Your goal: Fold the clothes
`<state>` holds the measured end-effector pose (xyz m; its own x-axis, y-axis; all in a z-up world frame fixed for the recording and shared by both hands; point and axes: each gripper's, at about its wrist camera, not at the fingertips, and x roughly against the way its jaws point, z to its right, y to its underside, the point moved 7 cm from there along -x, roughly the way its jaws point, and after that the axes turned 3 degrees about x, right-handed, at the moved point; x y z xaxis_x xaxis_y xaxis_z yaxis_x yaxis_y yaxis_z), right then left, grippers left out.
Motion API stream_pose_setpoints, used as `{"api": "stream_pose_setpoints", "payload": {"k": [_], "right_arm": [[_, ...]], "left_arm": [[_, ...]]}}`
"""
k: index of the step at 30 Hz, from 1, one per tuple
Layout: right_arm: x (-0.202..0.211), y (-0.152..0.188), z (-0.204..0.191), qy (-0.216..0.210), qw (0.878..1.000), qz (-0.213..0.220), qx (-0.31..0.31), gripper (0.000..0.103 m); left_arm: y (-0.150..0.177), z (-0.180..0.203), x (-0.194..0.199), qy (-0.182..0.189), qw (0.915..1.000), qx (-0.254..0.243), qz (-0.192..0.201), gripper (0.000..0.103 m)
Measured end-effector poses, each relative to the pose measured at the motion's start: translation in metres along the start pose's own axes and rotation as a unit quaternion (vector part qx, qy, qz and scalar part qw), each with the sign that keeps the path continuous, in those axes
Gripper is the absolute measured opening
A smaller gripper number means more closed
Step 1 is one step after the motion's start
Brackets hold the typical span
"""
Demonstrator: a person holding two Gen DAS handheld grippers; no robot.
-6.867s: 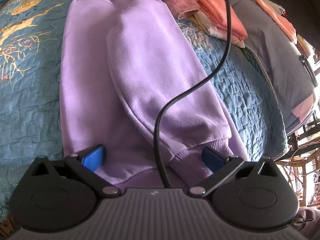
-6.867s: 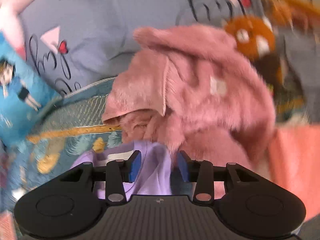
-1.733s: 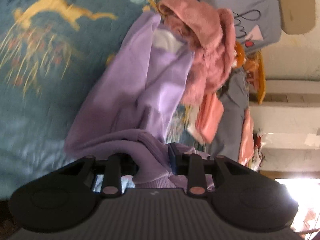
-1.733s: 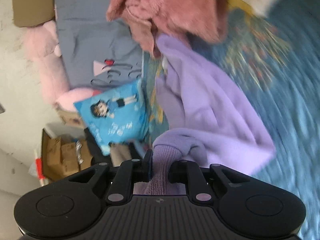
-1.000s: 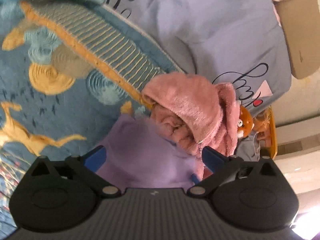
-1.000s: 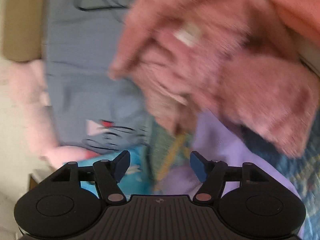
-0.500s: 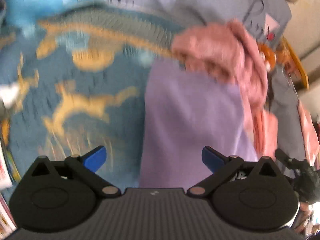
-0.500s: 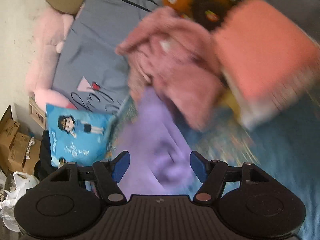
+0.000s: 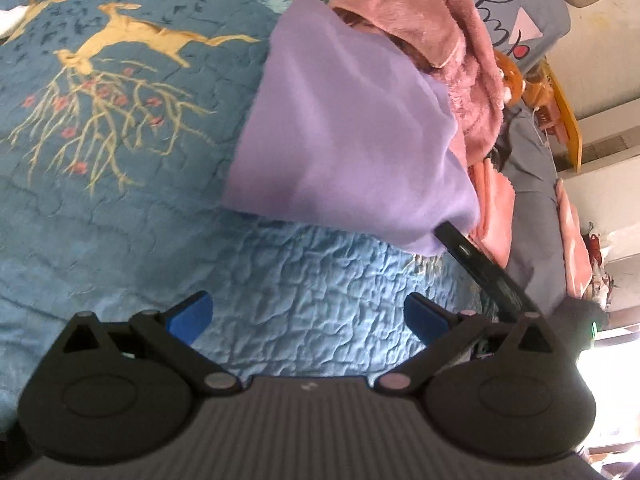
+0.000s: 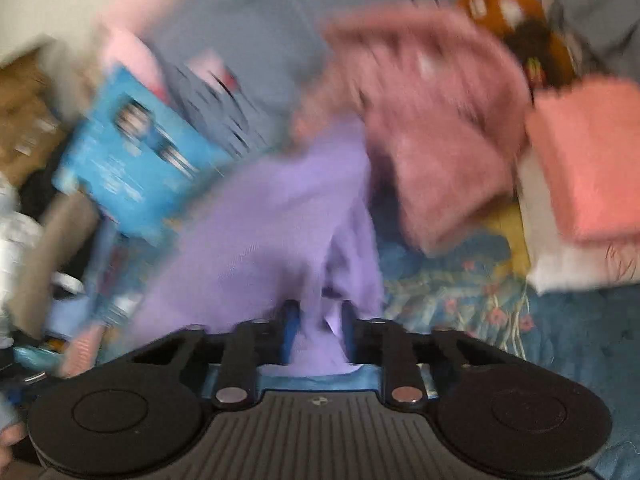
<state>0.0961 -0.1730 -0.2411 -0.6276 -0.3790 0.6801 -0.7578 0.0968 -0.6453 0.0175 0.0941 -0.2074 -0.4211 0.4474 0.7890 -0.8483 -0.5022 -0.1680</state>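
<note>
We found the purple sweatshirt (image 9: 352, 128) lying folded on the blue quilted bed (image 9: 120, 200), its far end pushed up against a fuzzy pink garment (image 9: 452, 60) near the head of the bed, with a stack of folded salmon-pink clothes (image 10: 588, 168) just beside it toward the bed's right edge.

The right tool (image 10: 318, 332) had just been closing, and its jaws were clenched on a bunch of the purple cloth, at the near right corner of the fold as the left wrist view showed it. The left tool (image 9: 306, 316) stood released, jaws spread wide over bare quilt, apart from the sweatshirt's near edge and holding nothing.

We noted the following risks.

- One-sided grip. With only one corner held, any lift or pull would likely drag the fold askew or open the layers.
- Bunched cloth. The right tool appeared to hold a gathered wad, not a clean edge; we could not tell how many layers, as that view was badly blurred. A partial grip could peel off the top layer alone.
- Crowding. The pink garment touched the sweatshirt, so a pull might snag it or topple the stack.
- Haste. The blur suggested quick motion, which could slip the cloth.
</note>
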Motion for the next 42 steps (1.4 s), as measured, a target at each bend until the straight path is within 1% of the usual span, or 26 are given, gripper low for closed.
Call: {"api": "stream_pose_setpoints", "payload": {"k": [1, 4, 7, 8, 11, 12, 13, 14, 16, 18, 19, 21, 23, 26, 29, 30, 31, 32, 33, 34, 35, 36, 37, 38, 40, 42], "right_arm": [[-0.011, 0.001, 0.003, 0.019, 1.000, -0.022, -0.001, 0.012], [-0.016, 0.000, 0.003, 0.044, 0.999, -0.025, -0.009, 0.010], [-0.006, 0.003, 0.002, 0.044, 0.999, -0.022, -0.013, 0.011], [0.000, 0.004, 0.004, 0.035, 0.999, -0.015, -0.025, 0.015], [0.025, 0.007, 0.016, -0.024, 0.994, 0.022, -0.102, 0.019], [0.033, 0.010, 0.020, -0.041, 0.991, 0.033, -0.124, 0.024], [0.039, 0.013, 0.024, -0.053, 0.987, 0.042, -0.143, 0.037], [0.045, 0.016, 0.028, -0.066, 0.983, 0.050, -0.163, 0.044], [0.048, 0.020, 0.031, -0.083, 0.978, 0.054, -0.184, 0.045], [0.047, 0.024, 0.032, -0.096, 0.974, 0.053, -0.198, 0.054], [0.044, 0.025, 0.031, -0.100, 0.972, 0.051, -0.206, 0.060], [0.038, 0.027, 0.028, -0.118, 0.966, 0.054, -0.223, 0.061], [0.032, 0.026, 0.024, -0.132, 0.960, 0.062, -0.239, 0.065], [0.016, 0.025, 0.020, -0.125, 0.956, 0.059, -0.257, 0.067], [0.004, 0.023, 0.020, -0.115, 0.950, 0.060, -0.284, 0.067], [0.002, 0.023, 0.021, -0.113, 0.947, 0.060, -0.296, 0.067], [-0.001, 0.022, 0.021, -0.110, 0.943, 0.059, -0.308, 0.067], [-0.002, 0.022, 0.022, -0.107, 0.940, 0.056, -0.319, 0.062], [-0.003, 0.023, 0.023, -0.098, 0.939, 0.049, -0.325, 0.056], [-0.004, 0.023, 0.025, -0.082, 0.941, 0.037, -0.327, 0.029], [-0.004, 0.023, 0.026, -0.065, 0.942, 0.025, -0.329, 0.013], [-0.003, 0.022, 0.026, -0.053, 0.943, 0.019, -0.327, 0.011], [0.001, 0.021, 0.025, -0.047, 0.946, 0.021, -0.320, 0.006], [0.004, 0.019, 0.024, -0.041, 0.948, 0.022, -0.314, 0.006], [0.015, 0.015, 0.016, -0.026, 0.960, 0.027, -0.279, 0.006], [0.027, 0.011, 0.005, -0.009, 0.971, 0.034, -0.235, 0.006]], "left_arm": [[0.002, -0.002, 0.002, -0.003, 1.0000, 0.000, 0.001, 0.103], [0.003, -0.008, 0.007, -0.015, 0.9999, 0.000, 0.007, 0.103], [0.005, -0.013, 0.011, -0.017, 0.9998, 0.004, 0.011, 0.103], [0.003, -0.014, 0.012, -0.015, 0.9998, 0.007, 0.011, 0.103], [0.004, -0.018, 0.016, -0.012, 0.9998, 0.010, 0.015, 0.103], [0.004, -0.020, 0.017, -0.011, 0.9997, 0.013, 0.018, 0.103], [0.002, -0.021, 0.016, -0.008, 0.9995, 0.021, 0.021, 0.103], [0.001, -0.023, 0.015, -0.004, 0.9993, 0.029, 0.023, 0.103], [-0.002, -0.028, 0.012, 0.015, 0.9980, 0.057, 0.022, 0.103], [-0.005, -0.031, 0.007, 0.038, 0.9953, 0.086, 0.020, 0.103], [-0.007, -0.032, 0.004, 0.050, 0.9935, 0.101, 0.019, 0.103], [-0.013, -0.035, -0.005, 0.080, 0.9869, 0.139, 0.016, 0.103], [-0.018, -0.036, -0.014, 0.105, 0.9784, 0.177, 0.016, 0.103], [-0.028, -0.037, -0.030, 0.107, 0.9700, 0.217, 0.025, 0.103], [-0.036, -0.036, -0.043, 0.093, 0.9696, 0.224, 0.036, 0.102], [-0.038, -0.035, -0.047, 0.095, 0.9685, 0.227, 0.039, 0.101], [-0.041, -0.034, -0.051, 0.097, 0.9674, 0.230, 0.042, 0.094], [-0.043, -0.032, -0.055, 0.099, 0.9662, 0.234, 0.045, 0.090], [-0.045, -0.031, -0.058, 0.104, 0.9645, 0.238, 0.048, 0.080], [-0.047, -0.030, -0.062, 0.108, 0.9627, 0.243, 0.052, 0.067], [-0.049, -0.029, -0.065, 0.106, 0.9612, 0.248, 0.057, 0.063], [-0.050, -0.028, -0.064, 0.093, 0.9621, 0.248, 0.064, 0.057], [-0.051, -0.026, -0.064, 0.081, 0.9629, 0.248, 0.070, 0.050], [-0.053, -0.025, -0.063, 0.069, 0.9635, 0.247, 0.076, 0.048], [-0.055, -0.016, -0.057, 0.033, 0.9706, 0.220, 0.093, 0.037], [-0.056, -0.007, -0.051, -0.007, 0.9753, 0.192, 0.109, 0.034]]}}
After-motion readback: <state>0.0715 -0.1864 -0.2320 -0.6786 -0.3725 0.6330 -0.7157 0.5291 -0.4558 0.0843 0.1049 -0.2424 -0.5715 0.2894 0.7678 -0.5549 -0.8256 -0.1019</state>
